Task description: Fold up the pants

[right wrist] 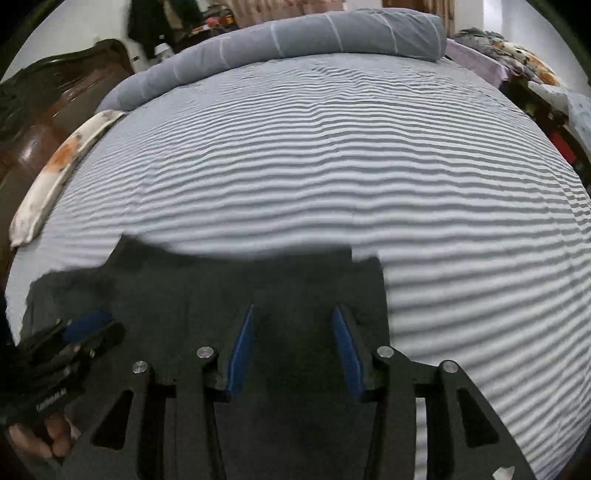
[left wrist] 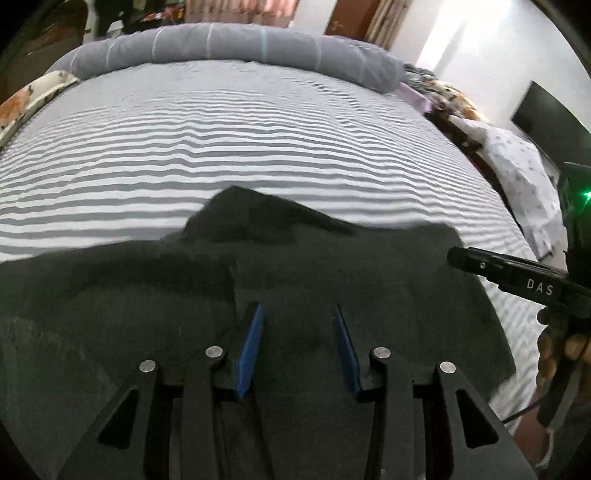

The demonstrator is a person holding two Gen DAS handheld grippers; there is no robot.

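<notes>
In the left wrist view, white capitals reading "DAS" stood on the black body of the right gripper (left wrist: pixel 458 256), at about three o'clock. In the right wrist view, small white lettering ran along the left gripper (right wrist: pixel 92 325) at eight o'clock, too blurred to read.

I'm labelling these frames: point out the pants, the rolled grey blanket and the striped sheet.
pants (left wrist: pixel 332 280): left wrist view, flat upper layer.
rolled grey blanket (right wrist: pixel 332 33): right wrist view, middle of roll.
striped sheet (right wrist: pixel 332 166): right wrist view, bare middle.
</notes>
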